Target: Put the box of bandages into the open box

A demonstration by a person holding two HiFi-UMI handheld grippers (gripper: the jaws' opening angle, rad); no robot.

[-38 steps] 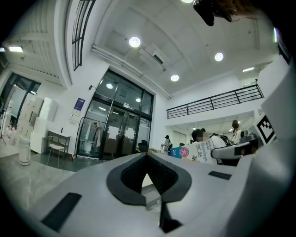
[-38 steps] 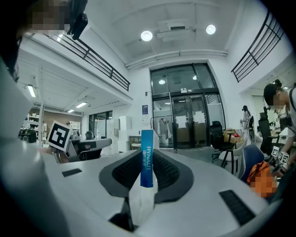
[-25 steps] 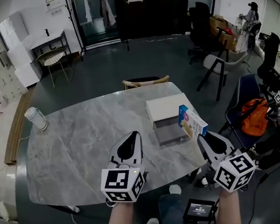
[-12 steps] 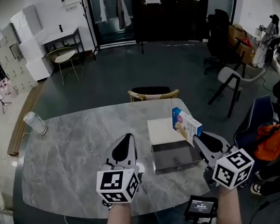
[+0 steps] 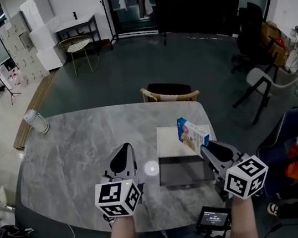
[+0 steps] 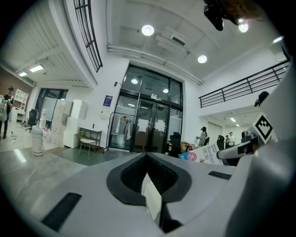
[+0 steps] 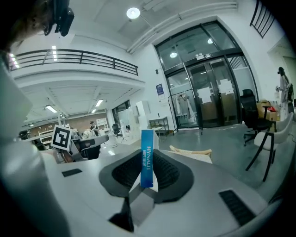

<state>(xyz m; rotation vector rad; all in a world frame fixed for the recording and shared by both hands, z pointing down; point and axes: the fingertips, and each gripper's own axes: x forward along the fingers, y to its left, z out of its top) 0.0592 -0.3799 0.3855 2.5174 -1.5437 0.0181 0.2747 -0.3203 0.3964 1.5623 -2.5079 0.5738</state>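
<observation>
The right gripper (image 5: 204,148) is squeezing the bandage box (image 5: 192,132), with the open box (image 5: 183,173) lying just left of it. The left gripper (image 5: 124,148) is hovering closed, empty.

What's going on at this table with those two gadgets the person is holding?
A person is working with a hand-held claw in each hand over a grey marble table. The right claw grips a box of bandages and holds it in the air over the far right part of an open box that lies on the table. The left claw holds nothing, its jaws together, over bare tabletop left of the open box. The bandages are not yet inside.
</observation>
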